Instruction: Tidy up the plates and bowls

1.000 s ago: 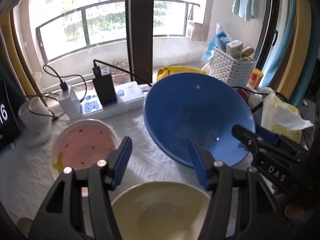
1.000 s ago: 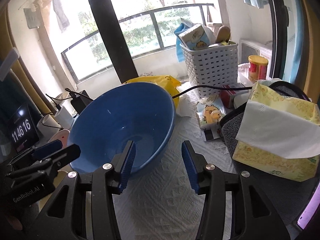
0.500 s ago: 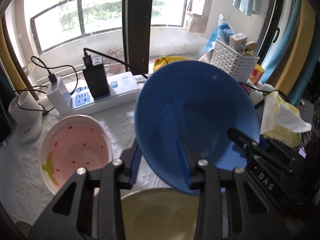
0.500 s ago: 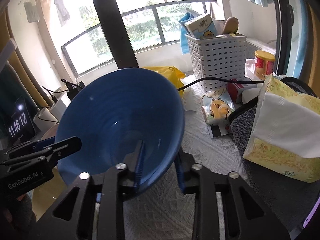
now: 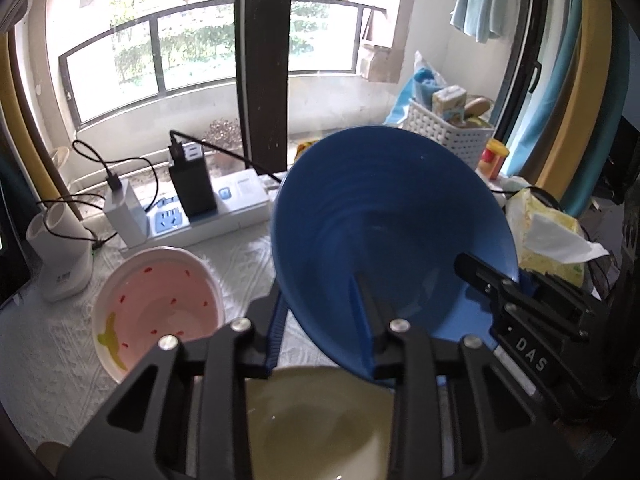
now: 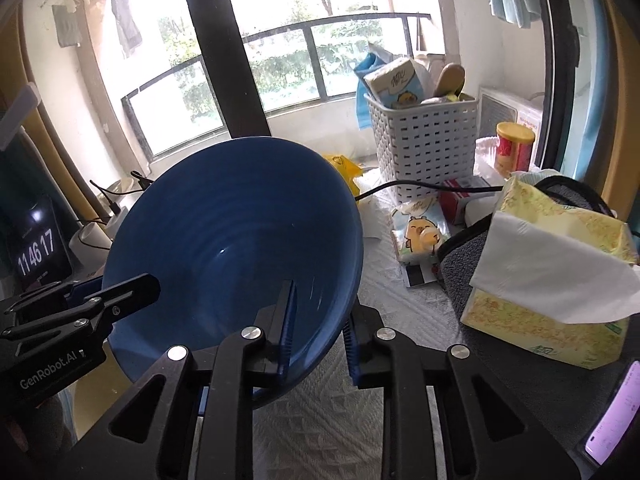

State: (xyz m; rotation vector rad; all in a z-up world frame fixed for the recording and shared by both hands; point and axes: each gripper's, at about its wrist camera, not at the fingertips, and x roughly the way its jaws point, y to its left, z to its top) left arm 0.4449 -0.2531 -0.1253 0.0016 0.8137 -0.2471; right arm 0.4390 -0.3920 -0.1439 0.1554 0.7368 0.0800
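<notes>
A big blue bowl (image 5: 384, 220) (image 6: 240, 220) hangs tilted above the table, held at its near rim from both sides. My left gripper (image 5: 320, 292) has one finger inside and one outside the rim; its jaws are closing and the pads press on the wall. My right gripper (image 6: 318, 304) is clamped on the opposite part of the rim in the same way. Each gripper shows in the other's view, the right gripper (image 5: 492, 280) and the left gripper (image 6: 132, 288). A cream bowl (image 5: 320, 420) sits right under the left gripper. A pink bowl (image 5: 160, 308) with red specks lies to its left.
A power strip (image 5: 208, 216) with chargers and cables runs along the window sill behind the bowls. A white basket (image 6: 424, 152), a yellow tissue box (image 6: 560, 264) and a phone (image 6: 616, 420) crowd the right side. A digital clock (image 6: 36, 252) stands at the far left.
Both grippers went from open around the blue bowl's rim to clamped on it. The bowl has tipped up off the table and now sits higher and steeper in both views.
</notes>
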